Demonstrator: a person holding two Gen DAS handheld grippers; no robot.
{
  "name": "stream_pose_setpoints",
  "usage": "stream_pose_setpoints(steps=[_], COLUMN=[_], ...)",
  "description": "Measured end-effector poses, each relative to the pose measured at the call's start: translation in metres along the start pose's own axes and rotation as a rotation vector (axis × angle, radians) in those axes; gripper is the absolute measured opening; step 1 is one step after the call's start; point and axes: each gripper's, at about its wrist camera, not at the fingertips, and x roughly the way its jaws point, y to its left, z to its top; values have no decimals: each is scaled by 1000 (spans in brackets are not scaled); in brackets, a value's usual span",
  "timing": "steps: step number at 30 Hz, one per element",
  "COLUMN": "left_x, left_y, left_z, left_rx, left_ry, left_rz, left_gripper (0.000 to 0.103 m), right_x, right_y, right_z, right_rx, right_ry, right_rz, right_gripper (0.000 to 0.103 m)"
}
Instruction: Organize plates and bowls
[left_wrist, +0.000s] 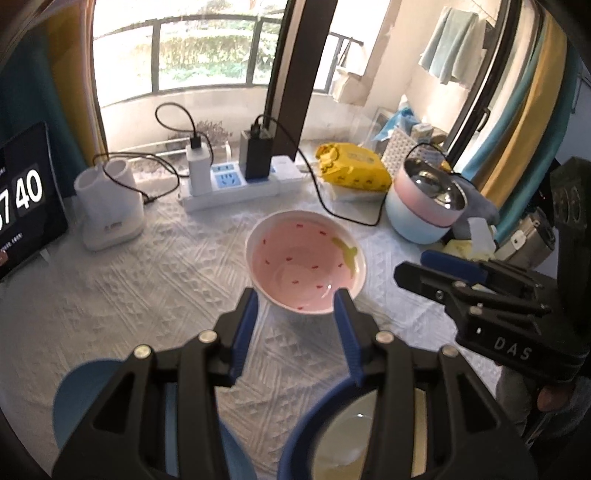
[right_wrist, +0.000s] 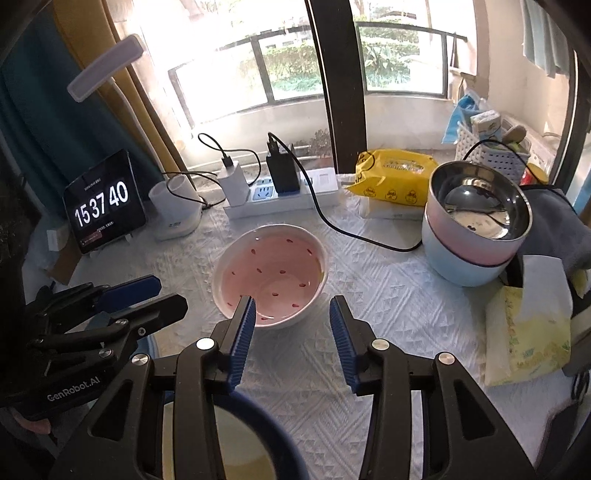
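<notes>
A pink bowl with red specks (left_wrist: 306, 261) stands on the white tablecloth; it also shows in the right wrist view (right_wrist: 271, 275). My left gripper (left_wrist: 297, 299) is open and empty, hovering just short of the bowl's near rim. My right gripper (right_wrist: 291, 304) is open and empty, over the bowl's near right side. A dark-blue-rimmed plate (left_wrist: 343, 435) lies under both grippers, also in the right wrist view (right_wrist: 236, 439). A light blue dish (left_wrist: 74, 402) lies at lower left. Stacked steel bowls, pink over pale blue (right_wrist: 476, 236), stand at right, also in the left wrist view (left_wrist: 428, 206).
At the back are a power strip with chargers and cables (right_wrist: 280, 192), a white holder (left_wrist: 109, 206), a clock tablet (right_wrist: 101, 206) and a yellow wipes pack (right_wrist: 391, 177). A black cable (right_wrist: 354, 232) crosses the cloth. Cloths and a yellow packet (right_wrist: 524, 332) crowd the right edge.
</notes>
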Motion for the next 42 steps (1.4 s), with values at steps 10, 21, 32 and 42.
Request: stream_pose_setpoints(steps=[10,21,32,42], left_x=[38,77,105,122], left_y=[16,24,28,32], left_z=[13,29,33,31], left_rx=[-19,-13,-6,-10], left_ry=[77,158,192,194], left_rz=[16,19,63,86], left_gripper=[44,44,44,43], right_x=[40,83,114,136], right_y=[-14,-21,-39,-33], right_z=[9,24,22,19], right_rx=[8,-11,44,17], right_ry=[70,141,210,239], right_rz=[40,54,74,81], right_gripper=[44,44,44,30])
